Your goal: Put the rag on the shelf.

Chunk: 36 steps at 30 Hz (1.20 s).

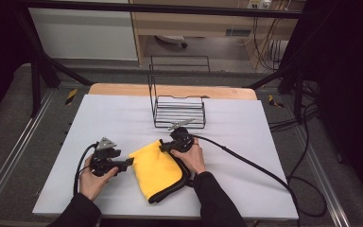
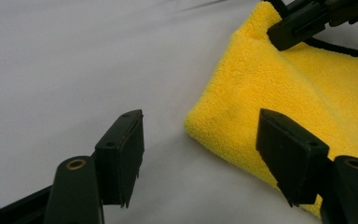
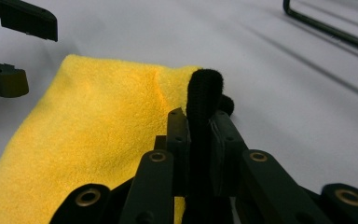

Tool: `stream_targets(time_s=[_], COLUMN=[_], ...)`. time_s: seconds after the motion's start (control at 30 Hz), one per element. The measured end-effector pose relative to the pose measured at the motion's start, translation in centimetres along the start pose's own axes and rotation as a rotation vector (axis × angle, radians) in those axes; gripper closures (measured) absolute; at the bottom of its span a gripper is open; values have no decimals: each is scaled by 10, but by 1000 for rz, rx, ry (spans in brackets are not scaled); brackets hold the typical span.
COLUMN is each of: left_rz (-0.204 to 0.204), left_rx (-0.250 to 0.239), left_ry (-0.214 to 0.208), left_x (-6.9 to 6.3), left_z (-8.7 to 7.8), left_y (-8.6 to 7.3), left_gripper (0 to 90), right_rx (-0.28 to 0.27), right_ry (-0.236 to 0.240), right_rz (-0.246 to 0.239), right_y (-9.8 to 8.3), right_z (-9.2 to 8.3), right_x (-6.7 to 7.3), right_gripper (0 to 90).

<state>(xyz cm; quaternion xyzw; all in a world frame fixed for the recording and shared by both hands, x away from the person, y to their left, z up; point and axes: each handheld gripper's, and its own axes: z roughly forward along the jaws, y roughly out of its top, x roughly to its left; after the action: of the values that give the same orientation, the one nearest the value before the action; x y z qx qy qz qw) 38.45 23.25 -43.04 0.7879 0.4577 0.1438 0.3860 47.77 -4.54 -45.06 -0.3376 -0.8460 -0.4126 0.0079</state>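
Note:
A folded yellow cloth (image 1: 158, 172) with a black hem lies on the white table cover (image 1: 246, 142), near the front. My right gripper (image 1: 163, 147) is at the cloth's far corner. In the right gripper view it (image 3: 200, 116) is shut on the black hem (image 3: 204, 91), which stands up between the pads. My left gripper (image 1: 130, 161) is at the cloth's left corner. Its jaws (image 2: 200, 126) stand open on either side of that corner of the cloth (image 2: 279, 102), with the pads apart from the fabric. The right gripper (image 2: 298, 28) also appears at the top of that view.
A black wire rack (image 1: 179, 111) stands just beyond the right gripper, at the table's middle back. A thick black cable (image 1: 246, 161) trails from the right gripper across the table's right side. A wooden strip (image 1: 123, 89) runs along the far edge.

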Motion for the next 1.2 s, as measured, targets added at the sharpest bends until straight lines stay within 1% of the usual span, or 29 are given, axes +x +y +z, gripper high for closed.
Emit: stream_targets(time_s=[0.03, 0.1, 0.23, 0.27, 0.33, 0.37, 0.4, 0.47, 0.5, 0.57, 0.6, 0.67, 0.7, 0.77, 0.83, 0.93, 0.97, 1.03, 1.07, 1.1, 1.13, 1.17, 1.2], left_rz=[-1, -9, -32, -34, -43, -51, -58, -66, -69, -74, -71, -71, -70, -72, -82, -95, -100, -97, -93, -92, -93, -96, -95], left_rx=[-3, -15, -30, -29, -31, -34, -33, -12, 0, 24, 34, 43, 45, 47, 56, 59, 60, 58, 59, 60, 62, 65, 66], left_ry=[-2, -2, 3, 2, 2, 1, 2, 7, 8, -3, -5, -14, -15, -18, -30, -43, -45, -46, -49, -50, -48, -54, -57], left_x=[0, 1, 0, -1, -2, -2, -3, -3, -2, -3, -3, -5, -6, -7, -7, -8, -8, -9, -10, -10, -11, -11, -11], left_z=[0, -1, 7, 10, 16, 20, 24, 33, 38, 45, 48, 51, 52, 54, 56, 59, 60, 60, 61, 61, 61, 61, 61], left_y=[0, 2, 11, 14, 20, 23, 25, 29, 29, 29, 29, 29, 29, 29, 28, 28, 28, 28, 28, 28, 28, 28, 28], left_gripper=[332, 341, 367, 373, 396, 416, 431, 455, 466, 514, 527, 554, 562, 568, 586, 612, 621, 630, 641, 655, 660, 674, 689], right_rx=[-17, -76, -138, -139, -121, -116, -114, -126, -129, -140, -148, -150, -148, -119, -82, -50, -41, -19, -18, -16, -10, -7, 1], right_ry=[-10, -35, -153, -171, -204, -206, -198, -198, -187, -184, -184, -183, -188, -185, -162, -145, -137, -107, -104, -96, -82, -80, -60], right_rz=[-4, 22, 77, 89, 102, 106, 106, 95, 84, 62, 48, 57, 64, 78, 86, 65, 60, 60, 56, 51, 48, 51, 66], right_y=[-1, -3, -12, -14, -19, -20, -20, -20, -19, -16, -15, -11, -9, -8, -8, -8, -7, -8, -8, -7, -7, -7, -6], right_z=[-2, -9, -26, -29, -30, -29, -27, -26, -27, -29, -31, -32, -32, -29, -26, -23, -22, -20, -19, -18, -17, -17, -16], right_x=[1, 2, 3, 4, 6, 6, 6, 5, 4, 2, 0, -6, -9, -16, -21, -24, -24, -25, -25, -25, -25, -25, -25], right_gripper=[816, 822, 823, 822, 814, 799, 771, 672, 624, 494, 487, 460, 463, 453, 456, 469, 489, 510, 532, 575, 601, 648, 687])
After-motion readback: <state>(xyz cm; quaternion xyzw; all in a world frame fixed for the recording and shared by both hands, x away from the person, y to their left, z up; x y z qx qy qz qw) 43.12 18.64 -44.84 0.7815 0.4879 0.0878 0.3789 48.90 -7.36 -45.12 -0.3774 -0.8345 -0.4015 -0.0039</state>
